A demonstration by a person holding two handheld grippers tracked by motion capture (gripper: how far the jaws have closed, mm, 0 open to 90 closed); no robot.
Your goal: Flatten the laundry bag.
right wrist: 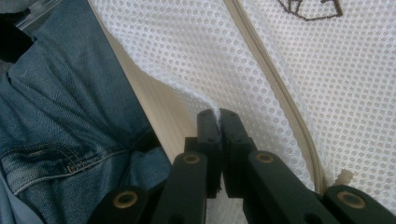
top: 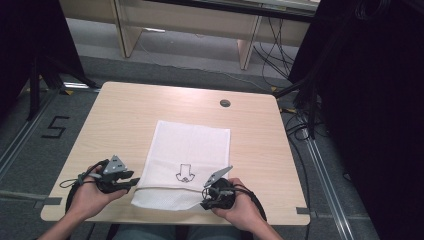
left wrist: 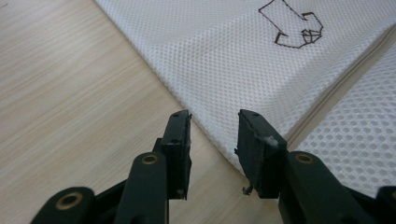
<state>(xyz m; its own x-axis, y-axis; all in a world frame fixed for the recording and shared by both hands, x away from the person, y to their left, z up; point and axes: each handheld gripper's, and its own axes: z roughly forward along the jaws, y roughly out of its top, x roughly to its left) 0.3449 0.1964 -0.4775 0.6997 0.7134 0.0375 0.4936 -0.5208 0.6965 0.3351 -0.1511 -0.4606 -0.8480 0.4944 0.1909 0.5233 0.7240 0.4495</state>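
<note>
A white mesh bag (top: 187, 150) lies flat on the wooden table (top: 125, 115), with a beige zipper (right wrist: 275, 88) near its front end and a dark stitched emblem (top: 184, 175). My left gripper (top: 134, 184) sits at the bag's front left edge. In the left gripper view it (left wrist: 215, 140) is open, and the mesh edge (left wrist: 219, 135) runs between the jaws without being pressed. My right gripper (top: 205, 200) is at the bag's front right corner. In the right gripper view it (right wrist: 218, 116) is shut on a raised fold of mesh (right wrist: 187, 60).
The bag's front end reaches the table's near edge, with the person's jeans (right wrist: 60, 116) just below it. A round cable hole (top: 225, 103) is at the table's back. Cables (top: 300, 127) lie on the floor to the right, and a taped "5" (top: 54, 126) to the left.
</note>
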